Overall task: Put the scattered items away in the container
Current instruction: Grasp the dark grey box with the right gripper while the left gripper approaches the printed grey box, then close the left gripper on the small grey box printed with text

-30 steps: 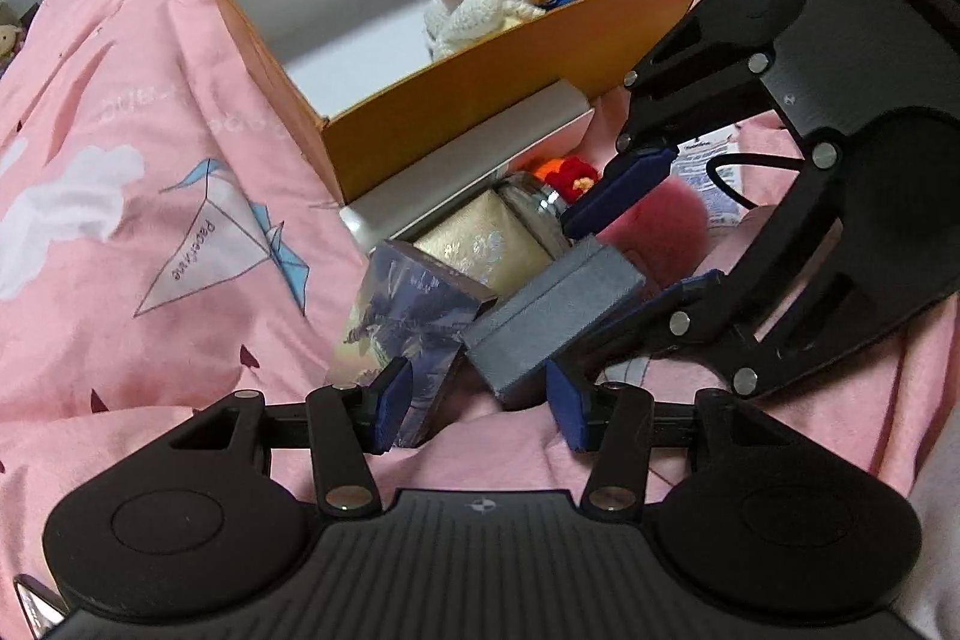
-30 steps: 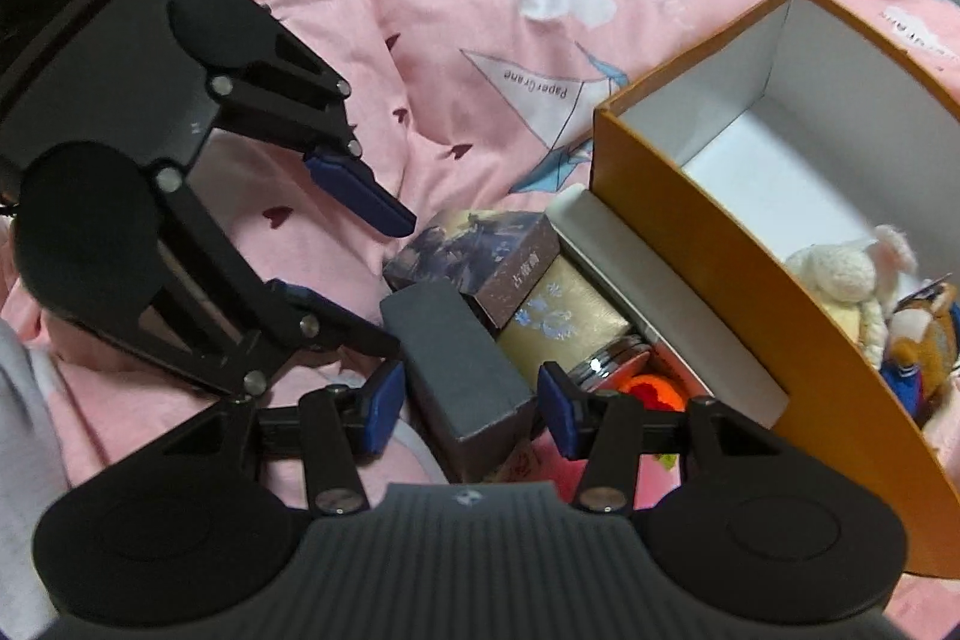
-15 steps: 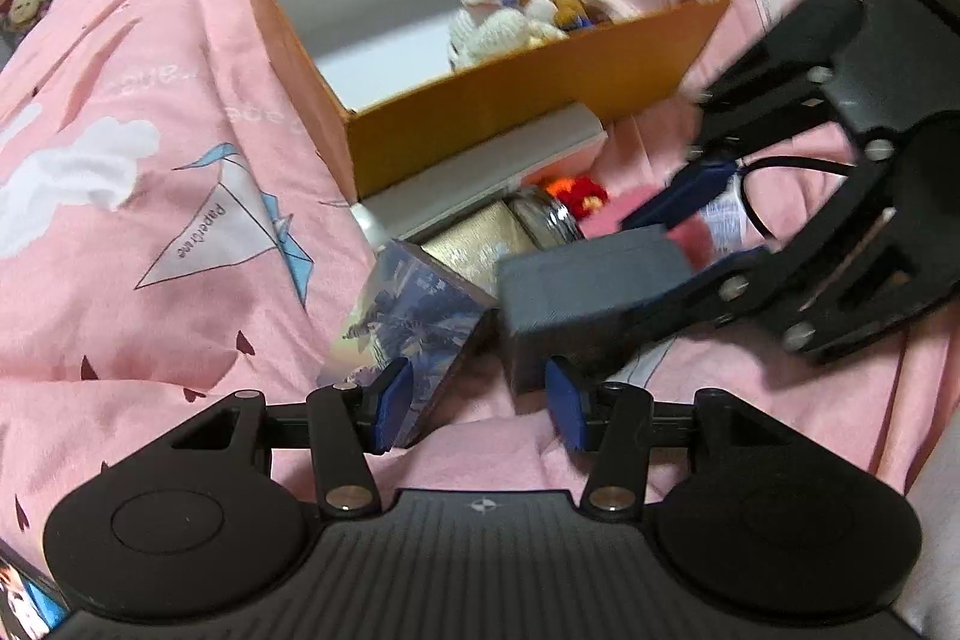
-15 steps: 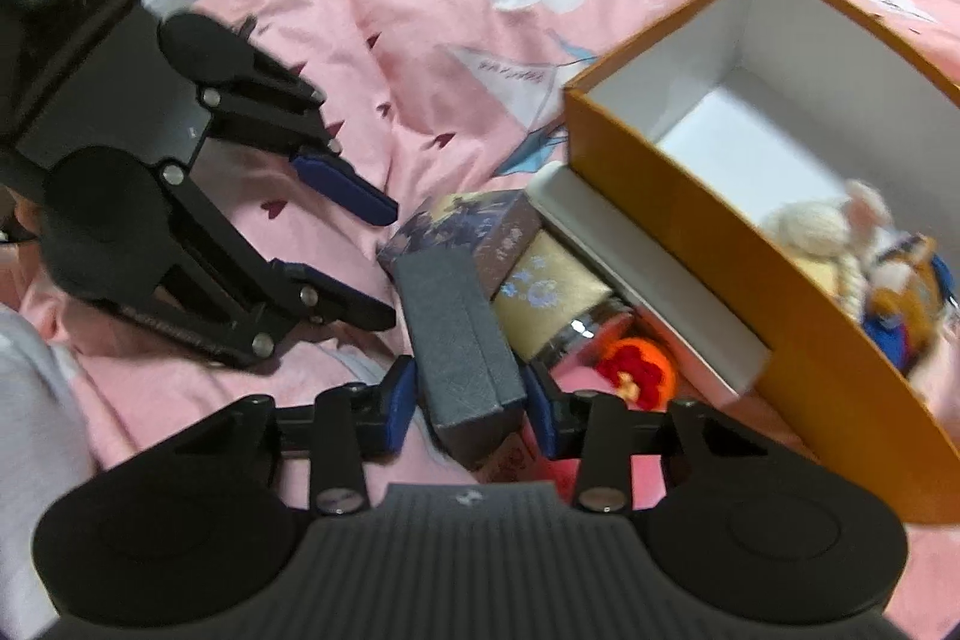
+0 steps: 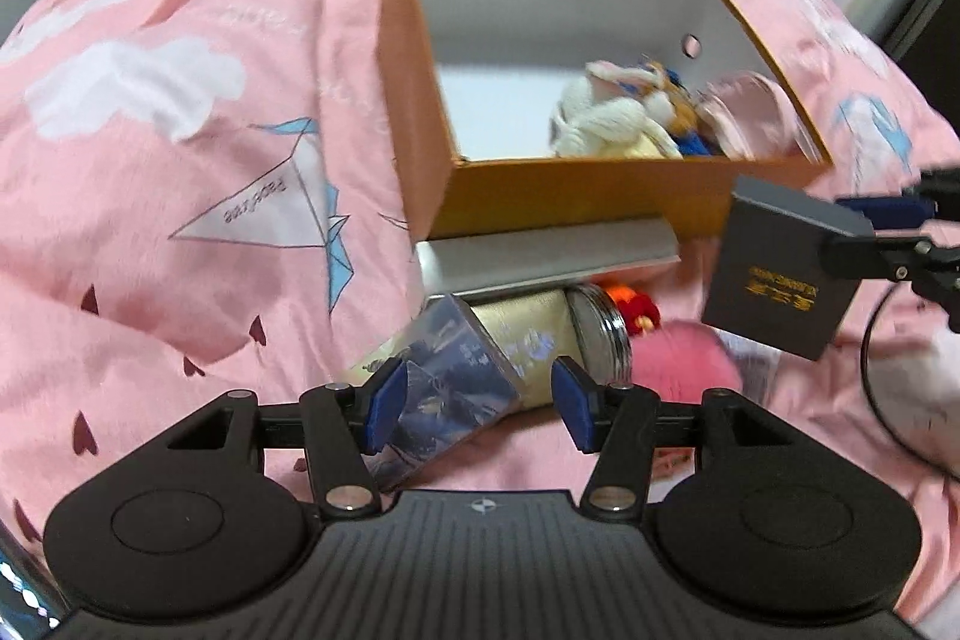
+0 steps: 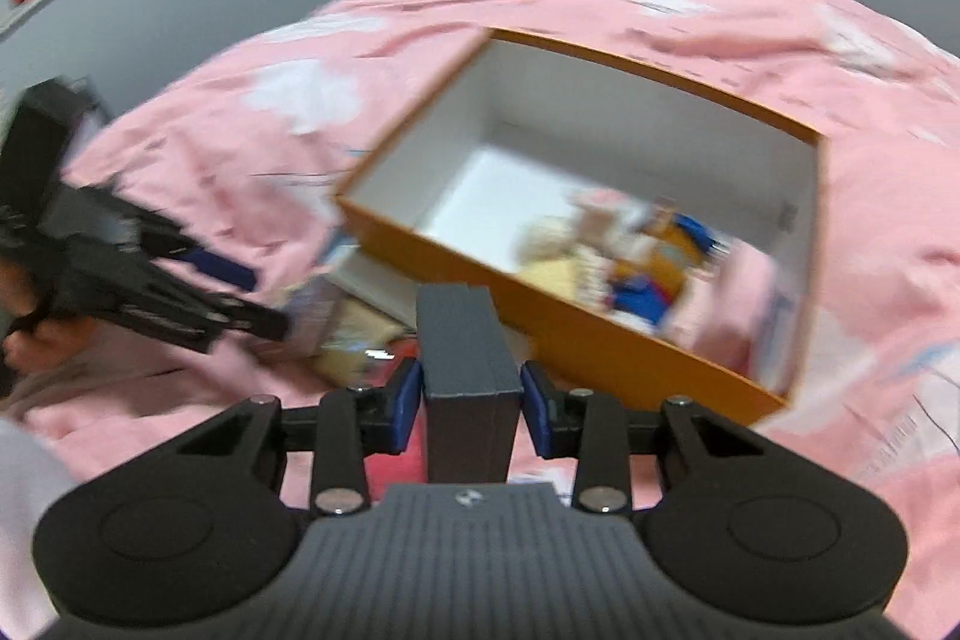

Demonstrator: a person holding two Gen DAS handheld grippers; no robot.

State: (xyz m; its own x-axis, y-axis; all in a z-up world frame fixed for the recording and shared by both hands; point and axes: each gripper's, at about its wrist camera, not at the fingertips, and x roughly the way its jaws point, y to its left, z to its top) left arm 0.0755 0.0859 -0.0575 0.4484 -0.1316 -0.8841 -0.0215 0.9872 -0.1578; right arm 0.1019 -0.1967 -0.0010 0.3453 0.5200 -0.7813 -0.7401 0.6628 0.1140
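Left wrist view:
- The left gripper [image 5: 478, 403] is low over the pink blanket [image 5: 150, 160]. Its two blue pads are wide apart and they grip nothing.
- Between the pads lies a blue picture box [image 5: 447, 388], tipped on its side. The left pad is right at its edge; I cannot tell if it touches.
- A gold box [image 5: 528, 334] lies right behind the picture box, and a jar [image 5: 603, 334] with a shiny rim sits at its right end.
- A flat silver box [image 5: 546, 253] lies on the blanket, up against the front wall of the orange box [image 5: 576, 196].
- The orange box is open on top and white inside. A white soft toy [image 5: 600, 124] and some other small things sit in its right end.
- A red and orange toy [image 5: 636, 304] and a pink fluffy thing [image 5: 684, 358] lie near the jar.
- At the right edge, the right gripper [image 5: 888, 235] holds a grey box [image 5: 780, 274] up in the air. The grey box is just in front of the orange box's right corner, not inside it. It has gold letters on one face.

Right wrist view:
- This view is blurry.
- The right gripper [image 6: 471, 412] is closed part way, with both blue pads pressed on the sides of the grey box [image 6: 465, 346].
- The grey box sticks out ahead, near the front wall of the orange box [image 6: 576, 340].
- The soft toy [image 6: 558, 256] shows inside the orange box.
- The left gripper [image 6: 246, 298] is off to the left, low over the blanket [image 6: 720, 4], with its fingers apart.
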